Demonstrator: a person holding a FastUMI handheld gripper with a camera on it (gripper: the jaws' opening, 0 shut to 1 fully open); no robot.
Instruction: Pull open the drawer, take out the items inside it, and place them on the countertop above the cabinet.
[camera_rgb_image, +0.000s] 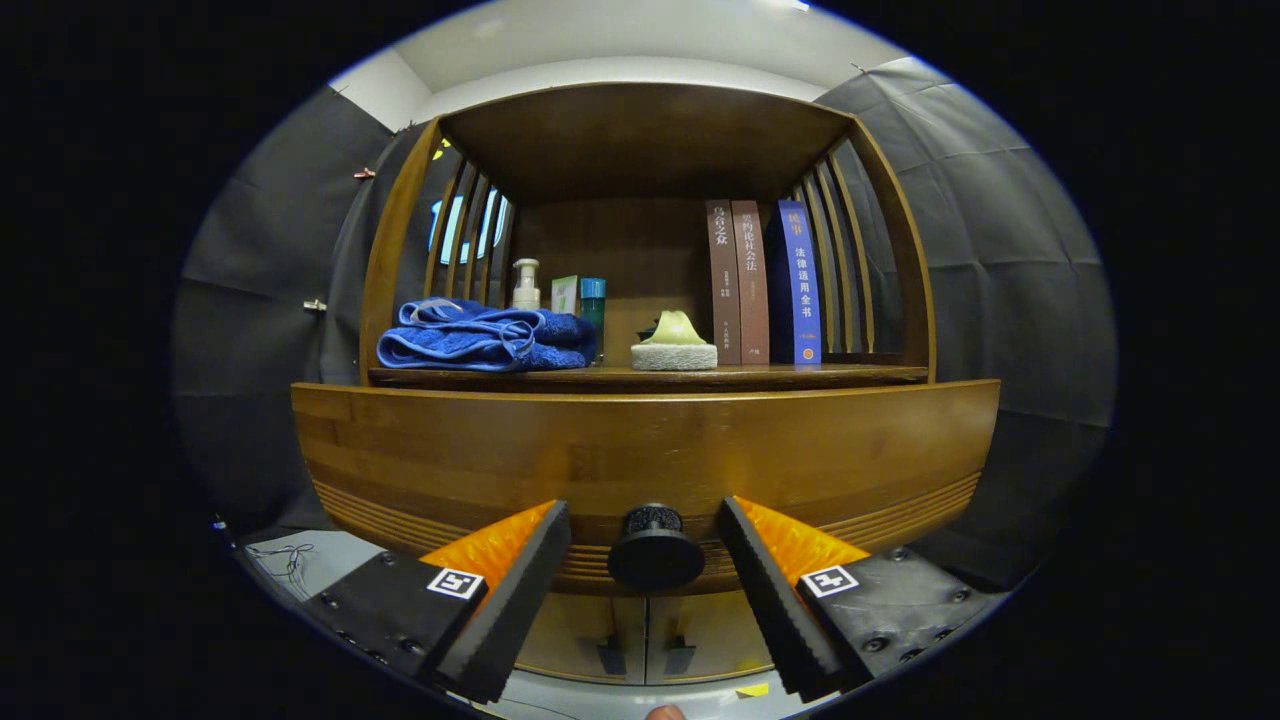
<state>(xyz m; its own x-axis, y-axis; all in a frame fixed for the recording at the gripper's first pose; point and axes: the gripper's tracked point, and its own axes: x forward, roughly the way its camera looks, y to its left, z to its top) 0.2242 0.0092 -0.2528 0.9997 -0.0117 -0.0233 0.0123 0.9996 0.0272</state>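
Tongs (645, 545) apart around one drawer knob (655, 550), three books (763, 283), one blue towel (480, 336) on countertop (850, 375)

The wooden countertop (850, 375) carries a folded blue towel (480, 340) at nine o'clock, bottles (526, 285) behind it, a sponge (674, 345) centrally, and three upright books (765, 285) at three o'clock.
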